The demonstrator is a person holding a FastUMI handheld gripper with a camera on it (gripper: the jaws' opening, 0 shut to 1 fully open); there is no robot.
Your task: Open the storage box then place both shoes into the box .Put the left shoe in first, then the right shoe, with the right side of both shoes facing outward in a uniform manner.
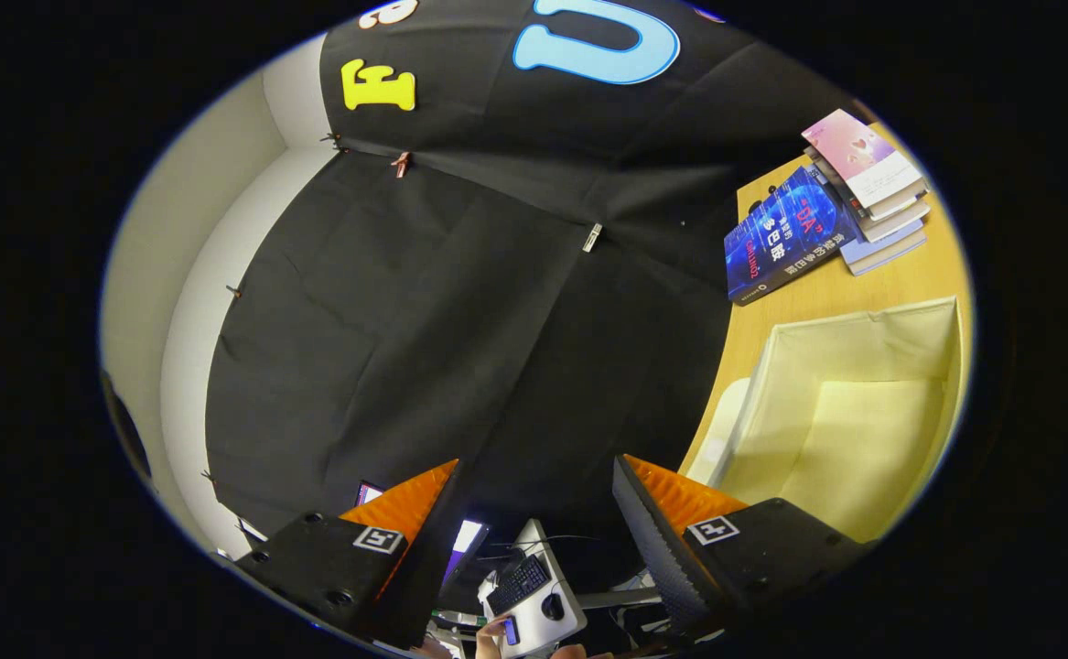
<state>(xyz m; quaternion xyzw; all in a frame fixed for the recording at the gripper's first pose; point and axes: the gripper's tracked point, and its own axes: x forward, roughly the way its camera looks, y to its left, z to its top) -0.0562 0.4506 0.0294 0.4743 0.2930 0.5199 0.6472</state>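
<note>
Gaping wide w/ nothing between fingers, tool (538, 513) points at booth wall; open storage box (849, 412) on table (826, 293), right of frame.

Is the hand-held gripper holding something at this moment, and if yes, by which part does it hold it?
Nothing is held. The hand-held gripper is open, its fingers apart with only the black cloth wall beyond them; the open storage box sits off to one side.
</note>
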